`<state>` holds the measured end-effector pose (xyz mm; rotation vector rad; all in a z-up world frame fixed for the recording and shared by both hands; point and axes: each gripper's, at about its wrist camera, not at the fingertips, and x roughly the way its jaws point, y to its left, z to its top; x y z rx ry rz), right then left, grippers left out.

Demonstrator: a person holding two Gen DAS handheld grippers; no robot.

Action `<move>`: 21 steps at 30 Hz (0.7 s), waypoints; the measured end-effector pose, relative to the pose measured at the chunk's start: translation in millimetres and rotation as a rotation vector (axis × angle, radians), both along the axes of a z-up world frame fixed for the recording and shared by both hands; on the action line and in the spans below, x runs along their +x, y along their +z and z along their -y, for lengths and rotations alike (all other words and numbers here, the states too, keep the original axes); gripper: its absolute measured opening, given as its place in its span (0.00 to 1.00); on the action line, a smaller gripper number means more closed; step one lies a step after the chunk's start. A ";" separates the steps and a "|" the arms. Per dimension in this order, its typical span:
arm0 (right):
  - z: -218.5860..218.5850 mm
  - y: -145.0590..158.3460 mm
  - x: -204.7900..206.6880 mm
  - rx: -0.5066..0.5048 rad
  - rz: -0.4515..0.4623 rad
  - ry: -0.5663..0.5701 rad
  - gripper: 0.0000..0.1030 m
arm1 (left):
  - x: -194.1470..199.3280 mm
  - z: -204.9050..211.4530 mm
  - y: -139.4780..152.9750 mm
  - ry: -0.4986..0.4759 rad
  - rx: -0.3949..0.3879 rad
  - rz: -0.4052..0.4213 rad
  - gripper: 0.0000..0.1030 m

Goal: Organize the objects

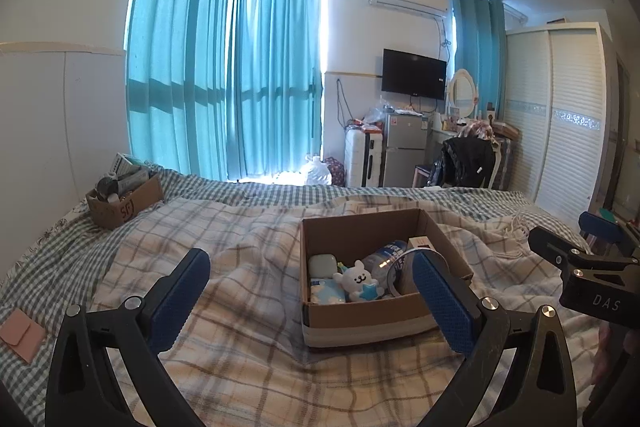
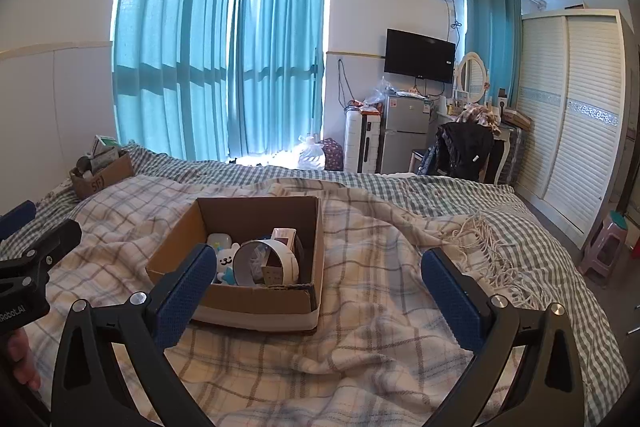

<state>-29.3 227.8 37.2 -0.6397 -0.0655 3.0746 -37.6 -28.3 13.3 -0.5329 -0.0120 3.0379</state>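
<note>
Teal curtains (image 1: 224,67) back a bed (image 2: 420,195) spread with a rumpled plaid blanket (image 2: 360,327), soft and creased. Mid-bed sits an open cardboard box (image 1: 360,319), square, matte brown with a pale band round its base. Inside lie a glossy white bear figure (image 1: 358,281), a tape roll (image 2: 266,263), a pale green case (image 1: 322,263) and a small carton (image 2: 284,237). Bare blanket lies open on every side of the box. Left claw (image 1: 316,301) is spread wide and holds nothing, its right pad before the box's near right corner. Right claw (image 2: 320,297) is likewise spread and holds nothing. A second cardboard box (image 1: 120,205), crammed full, sits near the bed's far left edge. A pink wallet (image 1: 20,333) lies at the near left edge.
</note>
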 end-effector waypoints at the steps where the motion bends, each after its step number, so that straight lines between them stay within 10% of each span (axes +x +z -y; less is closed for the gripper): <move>1: 0.2 0.0 -0.2 -0.002 0.001 0.000 1.00 | -0.1 -1.5 0.6 -0.002 -0.004 0.000 1.00; 21: 1.7 -3.5 2.2 0.003 0.006 0.006 1.00 | -1.0 -7.3 -0.8 -0.018 -0.014 0.017 1.00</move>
